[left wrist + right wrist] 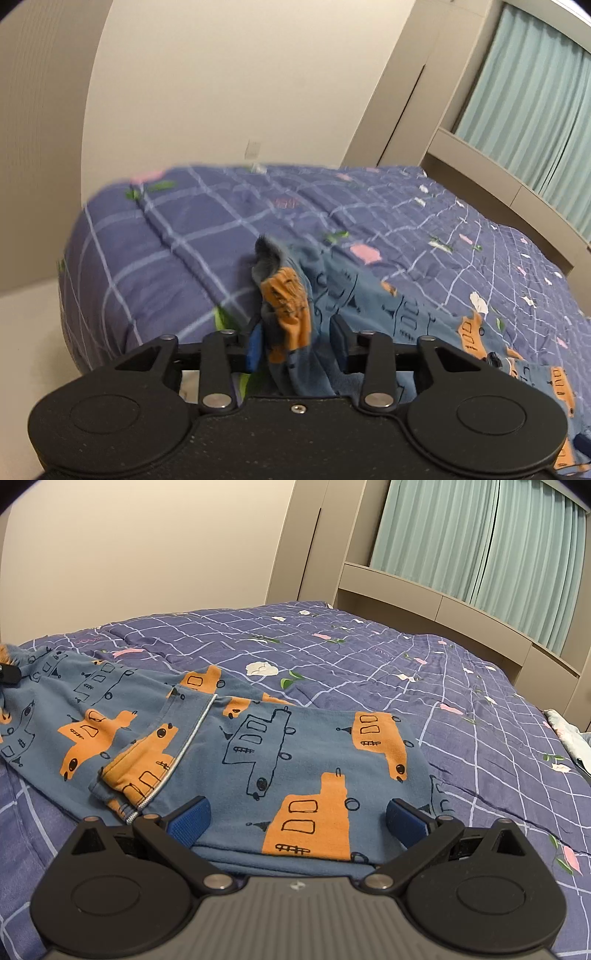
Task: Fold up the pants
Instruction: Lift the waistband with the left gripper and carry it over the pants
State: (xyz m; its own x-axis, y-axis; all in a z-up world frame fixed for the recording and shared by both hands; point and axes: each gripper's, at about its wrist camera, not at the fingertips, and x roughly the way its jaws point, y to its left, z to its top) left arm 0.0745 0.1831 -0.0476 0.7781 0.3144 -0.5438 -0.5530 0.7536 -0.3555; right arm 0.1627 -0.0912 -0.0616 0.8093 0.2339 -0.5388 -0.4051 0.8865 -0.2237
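The left gripper (295, 339) stands part open around a bunched leg end of the car-print pants (295, 760), its pads off the cloth. The right gripper (298, 821) gapes wide over the folded waist half near the quilt's (369, 657) near edge. Judging by this, one fold is done; the trailing leg remains.

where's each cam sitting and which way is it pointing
Left wrist: rides the left gripper, looking down across the bed toward the wall; its fingers straddle a bunched pants end.
Right wrist: rides the right gripper, open over flat pants, facing the curtains.
Shared: pants, bed, curtains.
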